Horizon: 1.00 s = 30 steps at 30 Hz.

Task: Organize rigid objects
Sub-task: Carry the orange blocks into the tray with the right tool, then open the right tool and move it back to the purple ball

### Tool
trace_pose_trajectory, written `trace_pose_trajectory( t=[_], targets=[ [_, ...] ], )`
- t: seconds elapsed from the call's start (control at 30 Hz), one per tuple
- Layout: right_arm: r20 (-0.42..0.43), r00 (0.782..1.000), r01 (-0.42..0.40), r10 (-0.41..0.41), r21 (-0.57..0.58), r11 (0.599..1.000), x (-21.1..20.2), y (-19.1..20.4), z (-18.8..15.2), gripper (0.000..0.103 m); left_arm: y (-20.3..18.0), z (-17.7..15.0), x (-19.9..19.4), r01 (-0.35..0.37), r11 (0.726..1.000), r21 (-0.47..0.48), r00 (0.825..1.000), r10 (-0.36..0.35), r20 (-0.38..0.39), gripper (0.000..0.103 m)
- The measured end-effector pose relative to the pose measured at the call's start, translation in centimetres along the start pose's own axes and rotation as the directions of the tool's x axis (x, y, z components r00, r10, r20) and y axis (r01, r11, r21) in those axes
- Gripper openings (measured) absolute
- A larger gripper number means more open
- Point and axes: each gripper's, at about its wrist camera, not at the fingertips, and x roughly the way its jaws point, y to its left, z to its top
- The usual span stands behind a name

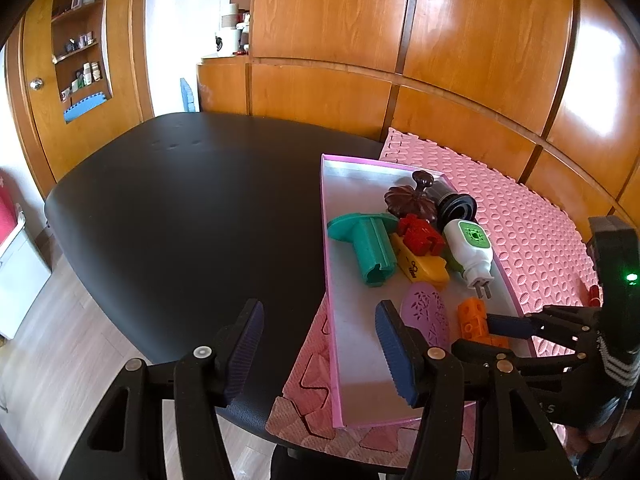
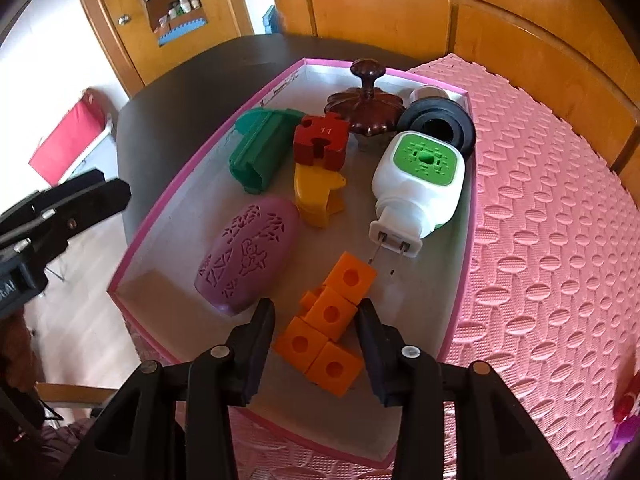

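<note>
A pink-rimmed shallow box (image 2: 466, 280) (image 1: 326, 216) lies on a pink foam mat. In it are orange linked cubes (image 2: 330, 316) (image 1: 472, 316), a purple perforated oval (image 2: 250, 252) (image 1: 426, 312), a white and green plug-in device (image 2: 420, 184) (image 1: 470, 246), a yellow piece (image 2: 316, 196), a red puzzle block (image 2: 320, 142), a green plastic part (image 2: 260, 148) (image 1: 366, 242), a dark brown knobbed lid (image 2: 366, 106) and a black ring (image 2: 438, 122). My right gripper (image 2: 318, 320) is open, its fingers on either side of the orange cubes. My left gripper (image 1: 318, 322) is open and empty over the box's left rim.
The pink foam mat (image 2: 552, 240) covers the right part of a black table (image 1: 180, 208). Wooden cabinets (image 1: 400, 40) stand behind. A small red and purple object (image 2: 626, 420) lies at the mat's right edge. Wooden floor (image 1: 60, 340) shows at the left.
</note>
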Motion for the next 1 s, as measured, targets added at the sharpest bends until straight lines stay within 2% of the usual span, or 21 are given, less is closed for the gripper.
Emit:
trace_pose_trajectory(
  t=[0.33,0.63,1.0],
  targets=[
    [0.092,0.996,-0.003,-0.001,0.036,0.999,-2.9,-0.5,-0.2,0.045,-0.6,0.0,-0.5,0.004,1.0,0.013,1.0,-0.005,0.011,0.061],
    [0.194,0.98,0.016,-0.037,0.107,0.994,-6.3,-2.4,-0.6,0.045,-2.4,0.3,-1.0,0.014,0.998,0.069,1.0,-0.015,0.022,0.061],
    [0.248,0.951,0.124,-0.186,0.247,0.961,-10.6,-8.6,-3.2,0.045,-5.8,1.0,-1.5,0.053,0.986,0.16,0.997,-0.06,0.038,0.061]
  ],
)
